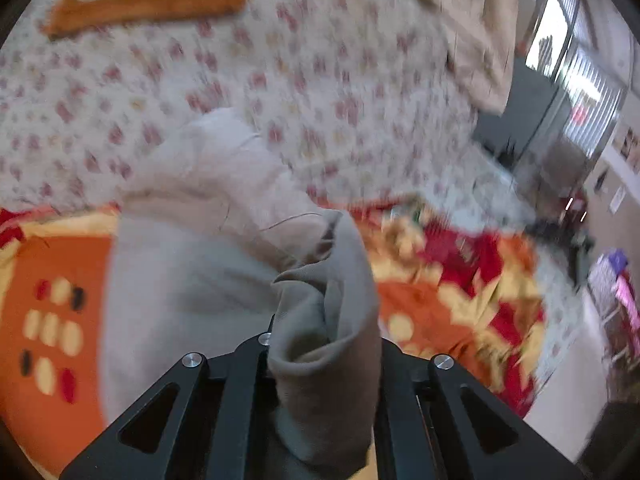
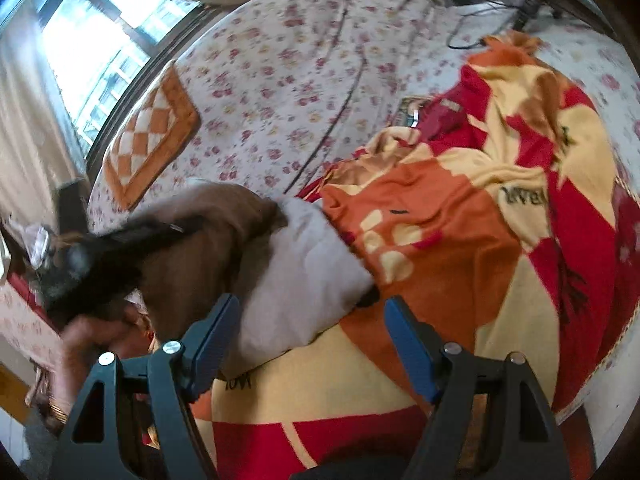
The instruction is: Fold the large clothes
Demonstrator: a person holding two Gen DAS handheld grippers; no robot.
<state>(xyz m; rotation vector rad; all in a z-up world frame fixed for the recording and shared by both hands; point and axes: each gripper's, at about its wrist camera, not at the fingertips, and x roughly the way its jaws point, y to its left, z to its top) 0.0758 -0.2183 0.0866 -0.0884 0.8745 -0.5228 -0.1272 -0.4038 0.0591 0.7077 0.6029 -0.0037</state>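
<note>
A light grey-beige garment lies on the bed across an orange, red and yellow blanket. My left gripper is shut on a bunched fold of this garment, which rises between its jaws and hides the fingertips. In the right wrist view the garment lies just beyond my right gripper, which is open and empty with blue pads above the blanket. The left gripper body shows there, blurred and dark, over a brown part of the garment.
A floral bedsheet covers the bed. An orange checked cushion lies near the window. Black cables lie at the bed's far end. Furniture and a doorway stand at the right.
</note>
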